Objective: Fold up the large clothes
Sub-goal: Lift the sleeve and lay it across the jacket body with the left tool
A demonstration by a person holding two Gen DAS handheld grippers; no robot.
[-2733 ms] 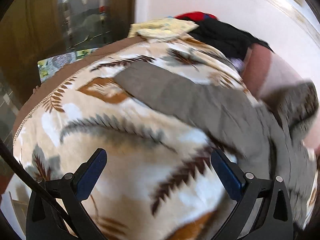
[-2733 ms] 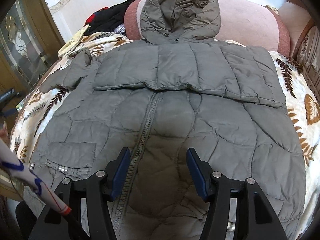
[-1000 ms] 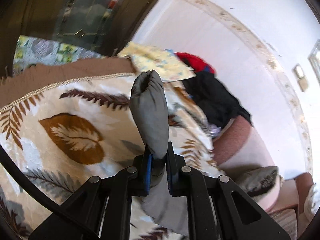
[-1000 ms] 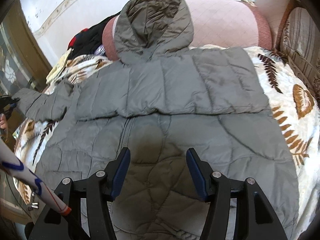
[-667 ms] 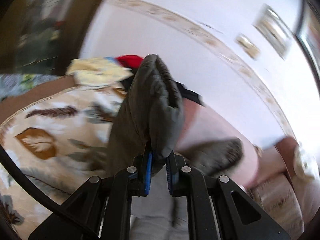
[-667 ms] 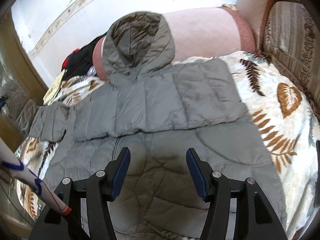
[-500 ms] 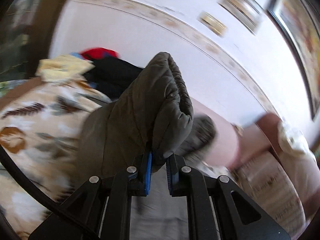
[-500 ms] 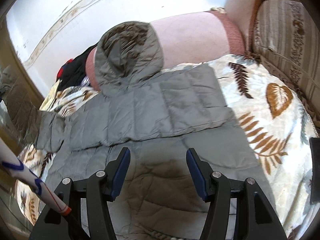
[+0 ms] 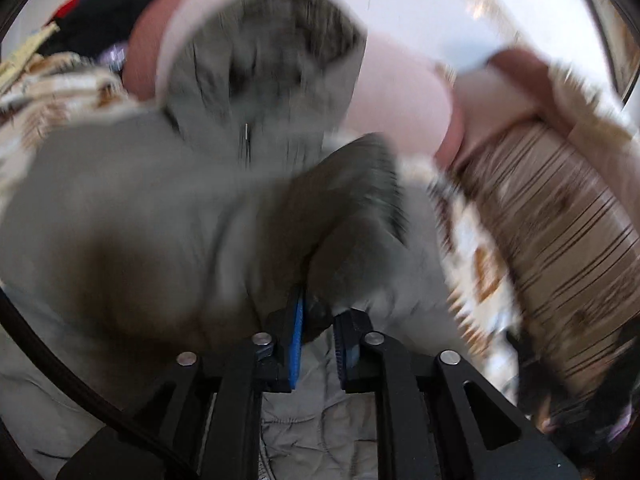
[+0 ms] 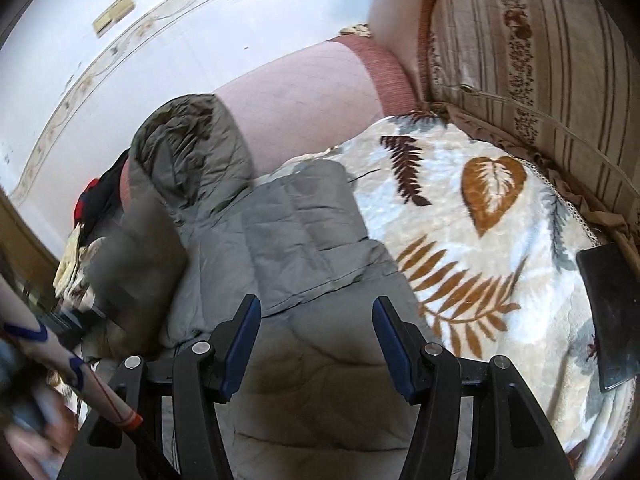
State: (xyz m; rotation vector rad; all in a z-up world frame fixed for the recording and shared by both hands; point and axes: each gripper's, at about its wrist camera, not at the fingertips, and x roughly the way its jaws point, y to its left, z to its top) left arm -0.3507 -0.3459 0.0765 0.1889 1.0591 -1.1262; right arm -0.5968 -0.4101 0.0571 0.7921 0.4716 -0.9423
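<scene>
A grey hooded puffer jacket point(image 10: 304, 240) lies front up on a leaf-print blanket point(image 10: 480, 240), its hood point(image 10: 192, 152) resting against a pink bolster. In the blurred left wrist view my left gripper point(image 9: 318, 320) has the cuff of the jacket's sleeve point(image 9: 352, 208) between its blue pads. Its jaws are opening, with the cuff still caught between them. The sleeve hangs over the jacket's chest, below the hood point(image 9: 272, 60). My right gripper point(image 10: 316, 320) hovers open over the jacket's middle with nothing between its fingers. The other sleeve lies folded across the chest.
A pink bolster point(image 10: 304, 92) runs along the back by the white wall. A striped cushion point(image 10: 520, 60) borders the right side. A dark flat slab point(image 10: 608, 312) lies on the blanket at the right edge. Black and red clothes point(image 10: 96, 200) are piled at the back left.
My left gripper swung the sleeve from the blanket's left edge across to above the jacket's chest, and its pads have parted slightly. The right gripper drifted rightward, still open.
</scene>
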